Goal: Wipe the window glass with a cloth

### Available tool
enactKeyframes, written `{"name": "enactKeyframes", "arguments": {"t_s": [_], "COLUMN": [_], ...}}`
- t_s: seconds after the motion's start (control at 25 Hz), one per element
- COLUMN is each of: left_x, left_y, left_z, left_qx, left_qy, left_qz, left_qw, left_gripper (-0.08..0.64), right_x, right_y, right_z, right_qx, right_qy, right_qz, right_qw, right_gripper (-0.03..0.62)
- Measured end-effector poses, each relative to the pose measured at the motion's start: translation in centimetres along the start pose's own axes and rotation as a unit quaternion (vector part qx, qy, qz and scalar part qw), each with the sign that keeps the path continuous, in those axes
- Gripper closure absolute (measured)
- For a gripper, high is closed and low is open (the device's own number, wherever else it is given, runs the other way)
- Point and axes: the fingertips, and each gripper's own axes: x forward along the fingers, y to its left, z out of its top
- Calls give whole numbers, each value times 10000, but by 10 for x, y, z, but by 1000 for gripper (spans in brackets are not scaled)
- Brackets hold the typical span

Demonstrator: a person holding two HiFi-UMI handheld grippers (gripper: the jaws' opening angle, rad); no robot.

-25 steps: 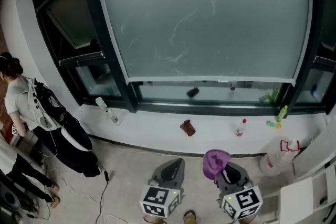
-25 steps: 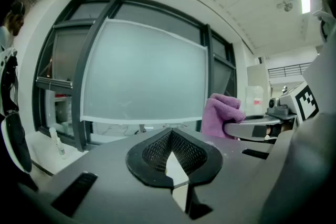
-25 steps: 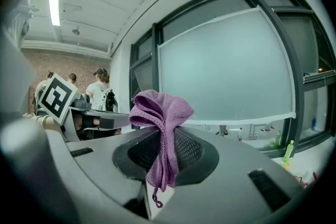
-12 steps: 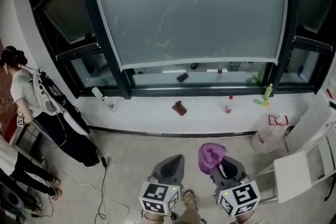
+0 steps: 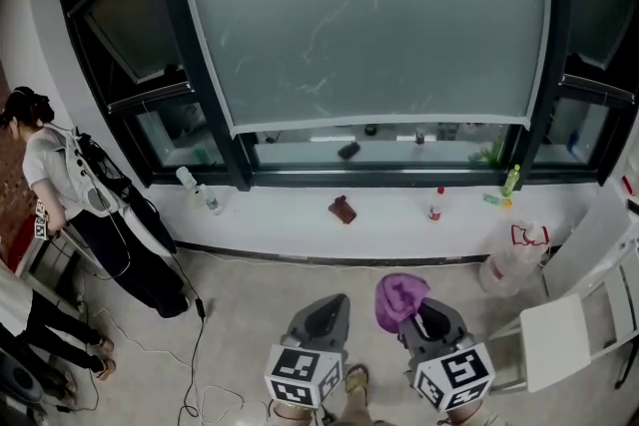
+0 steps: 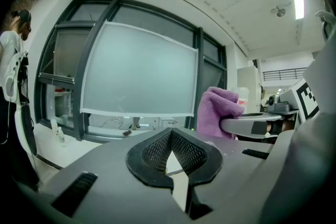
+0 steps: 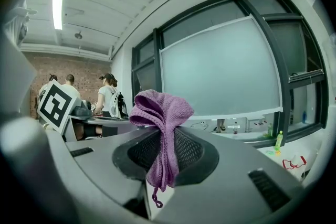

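The window glass (image 5: 364, 15) is a large frosted pane in a dark frame, straight ahead above a white sill (image 5: 399, 229); it also fills the left gripper view (image 6: 139, 73) and the right gripper view (image 7: 220, 68). My right gripper (image 5: 417, 314) is low at the bottom of the head view, well short of the window, shut on a bunched purple cloth (image 5: 399, 298). The cloth (image 7: 160, 123) sticks up out of its jaws (image 7: 160, 152). My left gripper (image 5: 321, 319) is beside it, shut and holding nothing (image 6: 170, 157). The cloth (image 6: 218, 112) shows at its right.
On the sill lie a brown object (image 5: 342, 210), a small red-capped bottle (image 5: 435, 205), a green bottle (image 5: 512, 180) and a clear bottle (image 5: 205, 198). A person (image 5: 45, 175) and a dark hanging coat (image 5: 135, 249) stand at the left. A white table (image 5: 559, 339) is at the right.
The head view has pulled back and swung slightly, so the window and sill sit further away. Both grippers stay low, the right one still holding the cloth.
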Motion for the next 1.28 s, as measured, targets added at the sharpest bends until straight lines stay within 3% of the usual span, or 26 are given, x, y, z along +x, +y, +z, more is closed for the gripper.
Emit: {"name": "enactKeyframes", "arguments": {"t_s": [0.6, 1.28], "left_x": [96, 174], "left_y": [95, 186], "left_z": [36, 57], "left_qx": [264, 165], "left_qy": [70, 0], "left_qz": [-11, -22], "left_qw": [9996, 9999], "left_gripper": [555, 555], "right_x": [132, 247], "right_y": [-39, -63], "right_z": [31, 51], "right_qx": [-71, -233], "right_qy": [11, -11], "right_qz": [21, 74], "right_qw": [10000, 9997], "right_gripper": [531, 531]}}
